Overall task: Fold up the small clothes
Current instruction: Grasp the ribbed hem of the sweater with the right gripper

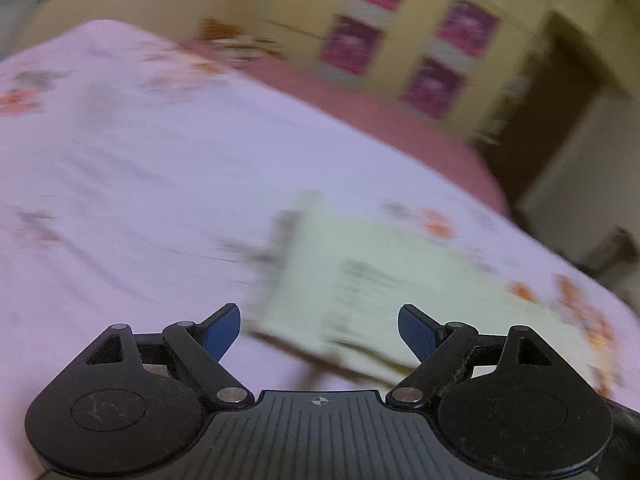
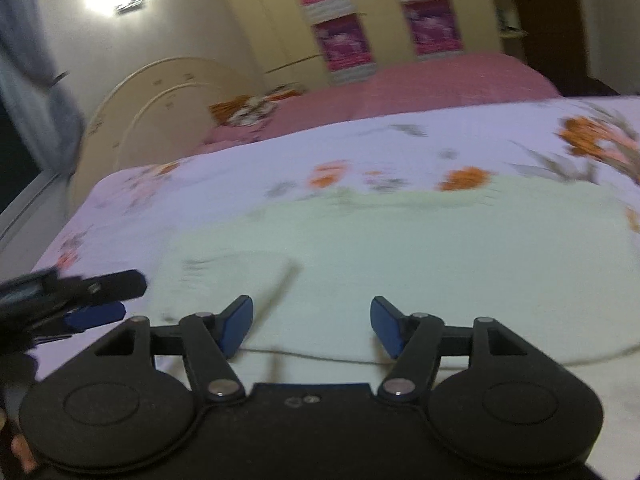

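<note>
- My left claw (image 1: 319, 330) stands wide, its blue pads (image 1: 222, 330) spread with nothing between them; it hangs above the sheet at the near corner of the cloth.
- My right claw (image 2: 312, 326) is also apart, somewhat narrower, and empty; it hovers over the near edge of the same cloth.
- The pale green, soft folded garment (image 2: 400, 248) lies flat on the bed, with a smaller flap (image 2: 224, 276) turned over on its left part. In the right wrist view my left claw shows just beside this flap.
- Under it is the white bedsheet with orange flowers (image 1: 120, 160), then a pink blanket (image 2: 440, 80), and the cream wardrobe with magenta posters (image 1: 400, 40) behind.
- The risk, I think: both claws are free, so the flap may spring open, or a pad may catch the sheet together with the cloth. The pictures are blurred, so the edges are hard to judge.
</note>
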Motion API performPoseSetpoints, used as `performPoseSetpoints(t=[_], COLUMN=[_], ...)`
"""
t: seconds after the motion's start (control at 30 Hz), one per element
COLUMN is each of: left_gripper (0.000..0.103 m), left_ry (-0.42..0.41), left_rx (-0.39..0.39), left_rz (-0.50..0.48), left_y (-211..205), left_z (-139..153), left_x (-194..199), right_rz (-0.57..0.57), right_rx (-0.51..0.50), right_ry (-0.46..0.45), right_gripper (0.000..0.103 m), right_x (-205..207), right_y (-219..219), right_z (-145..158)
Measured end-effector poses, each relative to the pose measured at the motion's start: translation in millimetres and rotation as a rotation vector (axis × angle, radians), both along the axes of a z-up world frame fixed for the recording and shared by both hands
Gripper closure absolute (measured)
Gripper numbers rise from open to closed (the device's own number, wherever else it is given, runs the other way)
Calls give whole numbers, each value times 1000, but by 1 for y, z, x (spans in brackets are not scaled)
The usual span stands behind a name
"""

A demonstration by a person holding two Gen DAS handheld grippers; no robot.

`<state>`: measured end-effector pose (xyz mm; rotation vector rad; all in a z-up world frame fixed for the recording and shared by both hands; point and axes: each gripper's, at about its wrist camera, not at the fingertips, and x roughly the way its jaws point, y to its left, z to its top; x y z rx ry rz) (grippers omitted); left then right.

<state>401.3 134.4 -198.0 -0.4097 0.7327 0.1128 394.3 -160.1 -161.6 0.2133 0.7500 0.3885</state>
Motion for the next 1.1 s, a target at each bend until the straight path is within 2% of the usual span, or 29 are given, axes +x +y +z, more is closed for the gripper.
performPoseSetpoints(t=[0.1, 0.17, 0.2, 0.23, 0.27, 0.33, 0.37, 0.47, 0.57, 0.6, 0.67, 0.7, 0.77, 0.8, 0.83, 0.87, 0.9, 0.97, 1.0, 1.03, 1.07, 1.1], left_gripper=[17, 17, 17, 17, 17, 17, 17, 17, 17, 17, 17, 17, 17, 17, 17, 17, 17, 17, 17, 17, 17, 17], left_ry=[30, 48, 60, 69, 63, 47, 45, 25, 25, 22, 14, 13, 22, 25, 26, 28, 30, 36, 38, 39, 39, 38], left_rx=[34, 44, 48, 58, 83, 110, 108, 81, 128, 140, 164, 180, 220, 236, 244, 250, 255, 270, 277, 281, 282, 282], left_rz=[29, 17, 5, -3, -9, -35, -38, -59, -98, -107, -121, -127, -139, -146, -150, -152, -152, -155, -156, -157, -157, -157], left_y=[8, 6, 2, 5, 1, -8, -9, -10, -21, -26, -34, -38, -44, -45, -47, -47, -48, -50, -51, -51, -51, -51], left_z=[-15, -25, -31, -31, -31, -29, -29, -25, -28, -30, -30, -30, -30, -30, -30, -30, -29, -29, -30, -29, -29, -29], left_x=[7, 11, 14, 12, 12, 11, 10, 5, 4, 4, 5, 6, 8, 8, 8, 8, 8, 8, 8, 8, 8, 8], right_rz=[88, 107, 97, 93, 92, 65, 39, -123, -294, -337, -362, -355, -338, -329, -323, -304, -275, -219, -198, -186, -181, -195], right_rx=[-99, -205, -265, -287, -276, -213, -165, 14, 170, 199, 179, 154, 80, 31, -24, -71, -110, -129, -134, -135, -123, -94], right_ry=[-24, -46, -55, -54, -47, -33, -32, -24, 59, 101, 145, 141, 103, 76, 44, 14, -1, -8, -7, 0, 6, 16], right_gripper=[35, 40, 47, 60, 64, 91, 94, 96, 96, 96, 84, 75, 68, 53, 33, 28, 29, 36, 45, 61, 70, 87], right_x=[0, 1, 4, 9, 13, 21, 22, 24, 25, 25, 23, 22, 20, 20, 22, 24, 29, 42, 47, 52, 55, 58], right_y=[39, 61, 71, 75, 77, 72, 65, 23, -35, -52, -68, -69, -61, -55, -48, -40, -33, -26, -21, -19, -19, -23], right_z=[-8, -16, -21, -23, -24, -20, -17, -5, -11, -19, -29, -29, -24, -20, -16, -13, -12, -9, -10, -12, -12, -12])
